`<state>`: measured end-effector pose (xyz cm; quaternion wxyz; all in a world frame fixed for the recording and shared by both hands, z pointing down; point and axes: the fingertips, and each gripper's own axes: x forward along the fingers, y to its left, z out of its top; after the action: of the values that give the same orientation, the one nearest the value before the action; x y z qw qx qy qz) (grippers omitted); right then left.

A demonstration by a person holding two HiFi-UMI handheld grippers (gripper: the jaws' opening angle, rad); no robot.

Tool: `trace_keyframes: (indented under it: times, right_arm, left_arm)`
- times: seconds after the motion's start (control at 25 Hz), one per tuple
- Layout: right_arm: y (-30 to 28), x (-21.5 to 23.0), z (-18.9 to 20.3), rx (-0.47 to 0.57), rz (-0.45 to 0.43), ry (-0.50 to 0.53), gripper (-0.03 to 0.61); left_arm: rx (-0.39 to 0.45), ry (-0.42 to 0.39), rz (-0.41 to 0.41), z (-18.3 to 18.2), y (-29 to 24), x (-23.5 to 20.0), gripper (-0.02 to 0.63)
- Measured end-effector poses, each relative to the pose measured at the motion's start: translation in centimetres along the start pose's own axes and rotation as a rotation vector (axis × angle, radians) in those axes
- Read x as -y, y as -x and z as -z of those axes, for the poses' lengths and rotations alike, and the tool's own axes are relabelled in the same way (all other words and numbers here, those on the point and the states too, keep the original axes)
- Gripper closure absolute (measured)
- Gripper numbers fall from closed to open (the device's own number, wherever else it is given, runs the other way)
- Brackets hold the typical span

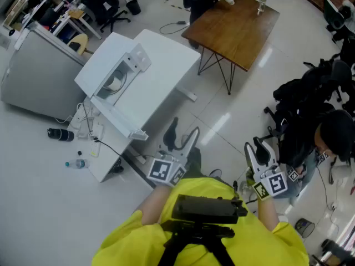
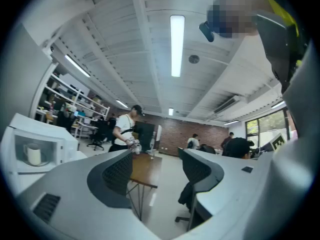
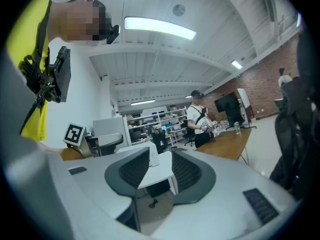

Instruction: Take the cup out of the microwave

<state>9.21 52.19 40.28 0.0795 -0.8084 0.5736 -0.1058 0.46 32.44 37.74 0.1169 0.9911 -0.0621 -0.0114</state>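
cup (image 1: pixel 114 83): seen inside open microwave (image 1: pixel 128 60), table (image 1: pixel 166 65) left edge | left gripper (image 1: pixel 183 133): fingers spread wide, nothing held | right gripper (image 1: pixel 255 148): fingers set narrowly apart, nothing held

Bright, even light falls from long ceiling strip lamps (image 2: pixel 176 44) high above the jaws in both gripper views, and the lamps themselves blow out to pure white. In the head view, the glossy floor (image 1: pixel 224 121) ahead of the jaws carries white glare streaks. The white microwave (image 1: pixel 125 65) nearly washes out against its worktop (image 1: pixel 166 60). Shadows are soft. Both gripper views bend strongly and darken to black at the corners. The jaws look blurred, the room beyond them sharper.
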Motion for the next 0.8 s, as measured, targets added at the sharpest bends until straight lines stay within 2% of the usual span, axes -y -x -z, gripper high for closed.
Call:
trace_keyframes:
  times: [0.2, 0.32, 0.48, 0.68, 0.76, 0.8]
  right_arm:
    - [-10.7, -1.7, -0.5, -0.022, -0.103, 0.032, 0.434]
    - [-18.5, -4.1, -0.6, -0.050, -0.207, 0.052, 0.434]
    - [-29.3, -8.3, -0.7, -0.095, -0.360, 0.077, 0.434]
    - [-41.1, -13.7, -0.8, -0.137, -0.531, 0.150, 0.434]
    - [-44.8, -15.9, 0.3, -0.175, -0.597, 0.180, 0.365]
    - [-46.4, -16.8, 0.9, -0.194, -0.623, 0.174, 0.365]
  left_arm:
    - [0.014, 0.036, -0.162, -0.9, 1.1, -11.0, 0.316]
    - [0.030, 0.002, -0.264, -2.0, 1.4, -16.8, 0.316]
    - [0.056, 0.047, -0.393, -3.7, 1.6, -25.3, 0.334]
    - [0.074, 0.036, -0.506, -6.4, 2.1, -32.8, 0.344]
    - [0.067, 0.035, -0.553, -6.8, 2.7, -35.2, 0.347]
    - [0.061, 0.038, -0.576, -6.9, 3.0, -36.3, 0.350]
